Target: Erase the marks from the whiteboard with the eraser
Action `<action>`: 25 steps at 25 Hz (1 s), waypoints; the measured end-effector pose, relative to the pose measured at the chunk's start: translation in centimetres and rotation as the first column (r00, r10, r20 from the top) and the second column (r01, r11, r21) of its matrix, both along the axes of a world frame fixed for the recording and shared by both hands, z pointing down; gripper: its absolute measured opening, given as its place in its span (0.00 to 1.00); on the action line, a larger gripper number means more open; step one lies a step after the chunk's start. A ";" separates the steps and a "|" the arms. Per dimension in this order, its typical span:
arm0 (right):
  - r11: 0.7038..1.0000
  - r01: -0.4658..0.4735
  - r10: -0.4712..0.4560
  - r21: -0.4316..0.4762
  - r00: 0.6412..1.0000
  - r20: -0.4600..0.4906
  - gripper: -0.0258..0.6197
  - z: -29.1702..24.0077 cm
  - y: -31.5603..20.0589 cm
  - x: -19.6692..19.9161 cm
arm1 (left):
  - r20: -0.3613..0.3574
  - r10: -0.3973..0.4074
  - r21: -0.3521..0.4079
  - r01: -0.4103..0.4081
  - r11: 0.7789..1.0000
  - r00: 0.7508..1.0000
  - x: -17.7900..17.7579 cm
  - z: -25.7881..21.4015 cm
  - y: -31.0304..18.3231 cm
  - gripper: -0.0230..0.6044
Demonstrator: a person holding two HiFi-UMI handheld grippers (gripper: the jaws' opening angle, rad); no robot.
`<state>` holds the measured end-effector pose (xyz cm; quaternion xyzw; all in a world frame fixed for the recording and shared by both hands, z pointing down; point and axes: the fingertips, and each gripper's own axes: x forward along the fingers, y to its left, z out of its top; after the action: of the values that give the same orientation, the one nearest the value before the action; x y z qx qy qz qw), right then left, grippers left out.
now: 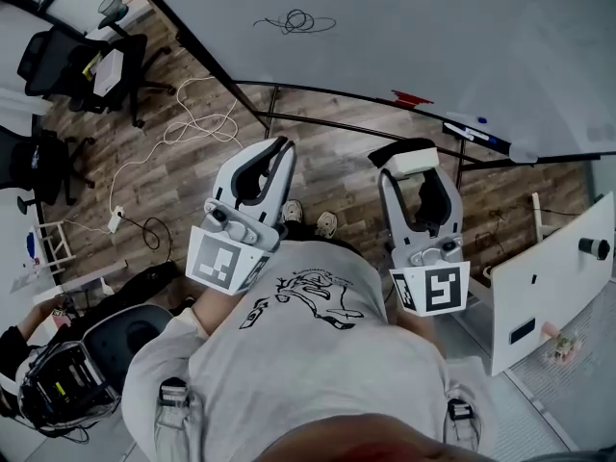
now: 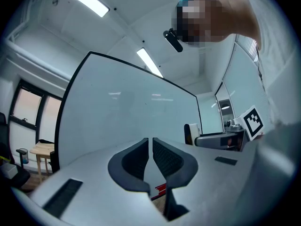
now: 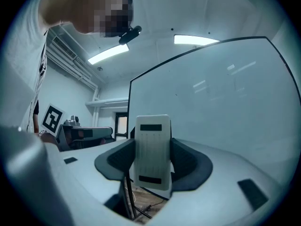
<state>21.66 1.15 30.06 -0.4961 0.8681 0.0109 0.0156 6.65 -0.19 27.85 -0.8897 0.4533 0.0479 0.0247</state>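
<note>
Whiteboard [image 1: 433, 37] ahead, eraser [image 3: 152, 147] clamped upright within right claw [image 3: 153, 163]; left claw [image 2: 151, 149] together, empty.

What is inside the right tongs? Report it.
A white rectangular eraser with two black strips stands clamped between the right tongs. The eraser's far side, facing the white whiteboard, is hidden in the right gripper view.

1. I log the whiteboard [image 1: 433, 27] as white, with a dark scribble [image 1: 295, 22].
2. Eraser [image 3: 152, 126]: white with two black bars.
3. Left gripper [image 2: 151, 145] and right gripper [image 3: 151, 149]: pale grey with black pads. Marker cubes [image 1: 223, 263]: black-and-white squares.
4. Floor [image 1: 327, 162]: brown wood planks.
</note>
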 end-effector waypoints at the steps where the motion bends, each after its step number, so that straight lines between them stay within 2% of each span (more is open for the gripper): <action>1: 1.000 0.004 -0.004 -0.001 1.000 -0.001 0.41 0.0 -0.3 -0.2 | -0.003 -0.004 0.000 0.004 1.000 1.000 -0.3 0.0 -0.3 0.11; 10: 1.000 0.029 -0.029 0.008 0.999 -0.032 0.41 -0.3 -3.5 -4.3 | -0.016 -0.019 0.010 0.019 1.000 1.000 -3.9 0.1 -3.6 0.11; 20: 0.999 -0.004 0.007 0.041 0.998 -0.062 0.41 -1.3 -8.5 -10.8 | -0.033 0.024 0.040 -0.023 0.999 0.999 -10.0 -0.6 -8.5 0.11; 25: 0.998 -0.055 0.058 0.042 0.995 -0.079 0.41 -1.1 -10.0 -12.5 | -0.035 0.075 0.046 -0.073 0.996 0.997 -11.4 -0.7 -10.4 0.10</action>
<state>9.16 -8.80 28.92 -0.5191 0.8533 0.0487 -0.0096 -4.78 -10.58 27.20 -0.9042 0.4191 0.0753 0.0344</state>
